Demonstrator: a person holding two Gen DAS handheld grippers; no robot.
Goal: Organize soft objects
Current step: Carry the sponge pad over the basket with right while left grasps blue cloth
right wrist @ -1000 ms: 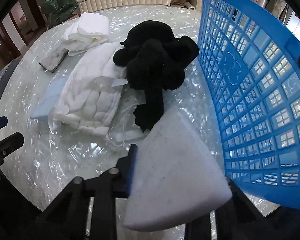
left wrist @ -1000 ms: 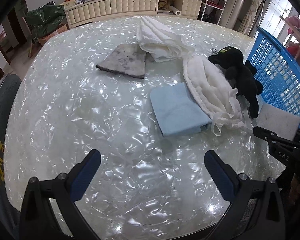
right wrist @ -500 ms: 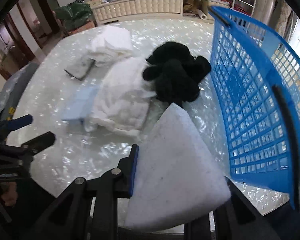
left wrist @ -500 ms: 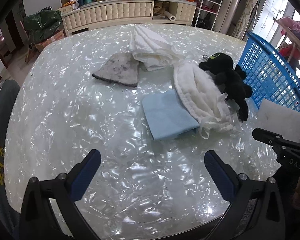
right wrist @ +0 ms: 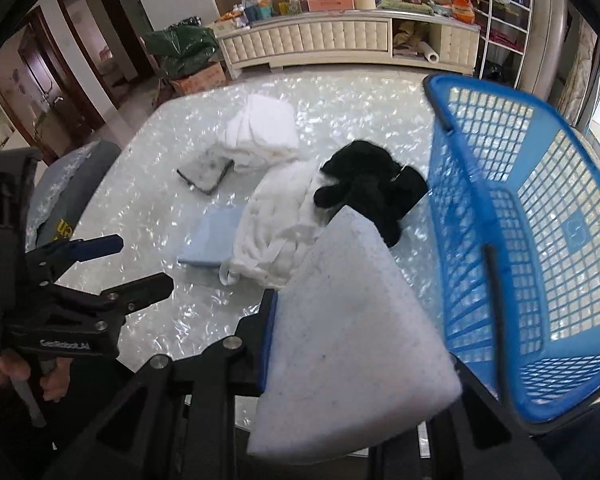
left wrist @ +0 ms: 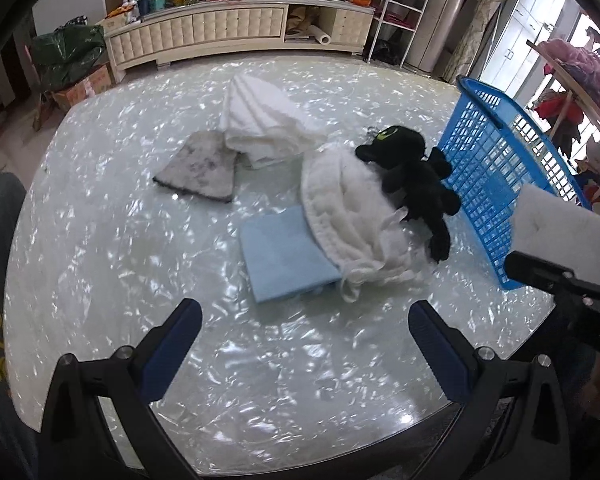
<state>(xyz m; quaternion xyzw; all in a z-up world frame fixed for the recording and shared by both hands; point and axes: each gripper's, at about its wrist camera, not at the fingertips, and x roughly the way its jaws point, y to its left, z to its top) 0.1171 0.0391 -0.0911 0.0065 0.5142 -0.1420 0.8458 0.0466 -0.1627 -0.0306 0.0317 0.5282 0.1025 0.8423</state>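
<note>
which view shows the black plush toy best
The left wrist view: the black plush toy lies unobstructed against the blue basket, its face markings visible. In the right wrist view the toy is partly hidden behind the white foam pad.

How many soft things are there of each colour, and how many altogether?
White: 3, the folded towel, the quilted cloth and the foam pad in the right gripper
Grey: 1, the mat
Light blue: 1, the cloth
Black: 1, the plush toy
Total: 6
</note>
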